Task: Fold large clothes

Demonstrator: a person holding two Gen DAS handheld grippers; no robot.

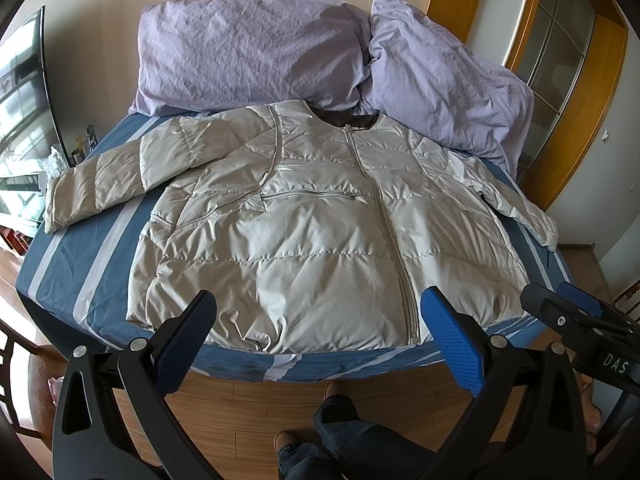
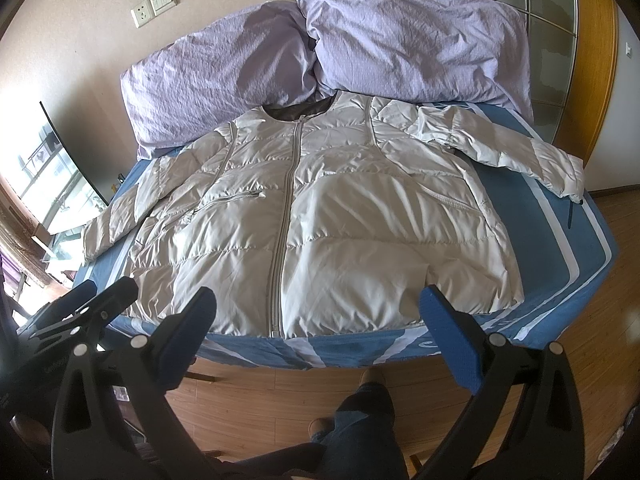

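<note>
Nearest, the left gripper and the right gripper hover with jaws wide apart, holding nothing, just short of the bed's near edge. The jacket lies flat on it, zipped, sleeves spread. Farthest, two pillows lean against the wall.

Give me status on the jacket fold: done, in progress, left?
Done: the jacket lies flat on the bed, zipped, front up, both sleeves spread out. In hand: nothing; the left gripper and right gripper are both open at the foot of the bed, near the hem, holding no cloth. Left: every fold, as no sleeve or side is turned in yet.
</note>
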